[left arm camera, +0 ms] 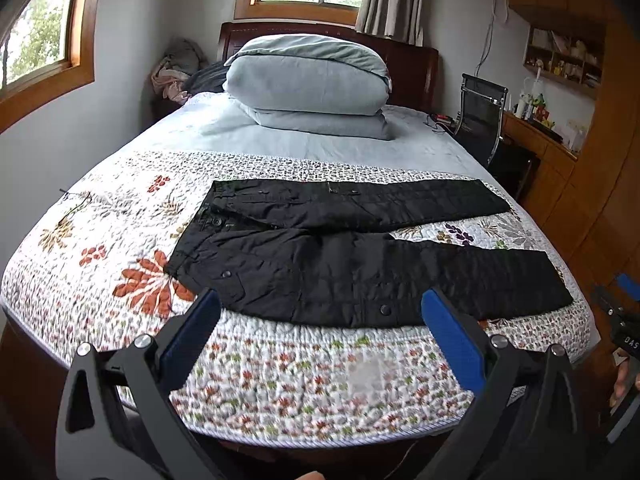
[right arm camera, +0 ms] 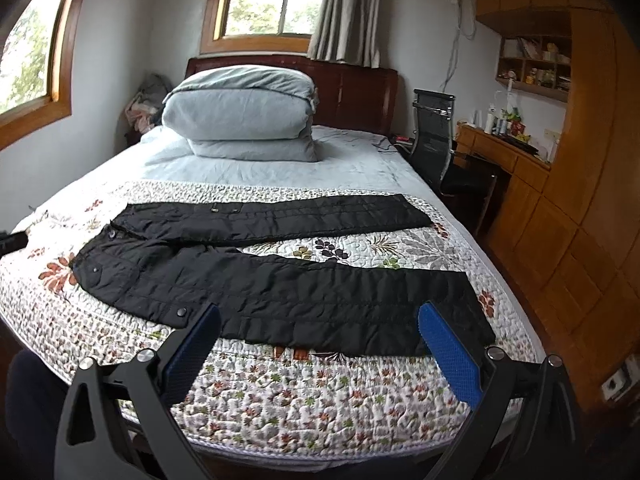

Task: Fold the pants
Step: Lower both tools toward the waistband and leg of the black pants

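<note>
1. The black pants are laid flat on the flowery quilt near the foot of the bed, not folded at all yet.
2. Long axis runs sideways across the bed: waistband to the left, cuffs to the right, legs splayed apart with quilt showing between them.
3. Left gripper is spread wide, holding nothing, hovering just short of the near leg toward the waist end.
4. Right gripper is also wide open and empty, sitting closer to the cuff end, so I'd guess it takes that side.
</note>
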Available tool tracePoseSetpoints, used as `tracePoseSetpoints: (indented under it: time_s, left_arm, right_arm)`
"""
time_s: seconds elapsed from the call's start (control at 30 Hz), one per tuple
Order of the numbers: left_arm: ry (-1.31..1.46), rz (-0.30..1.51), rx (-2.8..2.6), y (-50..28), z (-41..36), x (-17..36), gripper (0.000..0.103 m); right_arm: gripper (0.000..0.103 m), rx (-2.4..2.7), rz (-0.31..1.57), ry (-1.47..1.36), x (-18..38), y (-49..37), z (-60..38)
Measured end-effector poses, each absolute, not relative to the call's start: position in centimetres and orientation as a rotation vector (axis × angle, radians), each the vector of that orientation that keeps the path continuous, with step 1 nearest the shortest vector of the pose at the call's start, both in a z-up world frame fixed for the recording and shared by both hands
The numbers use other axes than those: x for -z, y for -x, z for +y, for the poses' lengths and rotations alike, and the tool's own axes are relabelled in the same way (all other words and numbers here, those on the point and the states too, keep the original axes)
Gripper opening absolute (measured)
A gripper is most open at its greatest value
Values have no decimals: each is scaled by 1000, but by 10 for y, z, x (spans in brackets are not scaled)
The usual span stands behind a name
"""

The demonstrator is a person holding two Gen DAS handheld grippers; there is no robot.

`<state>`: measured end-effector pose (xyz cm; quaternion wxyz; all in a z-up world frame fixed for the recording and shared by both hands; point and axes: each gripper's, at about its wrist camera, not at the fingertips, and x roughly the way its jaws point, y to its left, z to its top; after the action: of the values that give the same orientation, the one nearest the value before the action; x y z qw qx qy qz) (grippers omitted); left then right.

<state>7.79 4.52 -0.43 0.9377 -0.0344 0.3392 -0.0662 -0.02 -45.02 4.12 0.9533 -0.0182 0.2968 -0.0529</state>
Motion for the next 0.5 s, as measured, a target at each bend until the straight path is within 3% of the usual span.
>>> tracePoseSetpoints:
  time_s: [0.27, 0.5]
  left_arm:
    - [35, 703, 128, -148, 66, 9, 100]
    - [-11, 770, 69, -265, 97, 19, 100]
  right_arm:
    - [100, -69, 728, -86, -33, -65, -488]
    - [100, -179, 845, -118, -27, -179, -546]
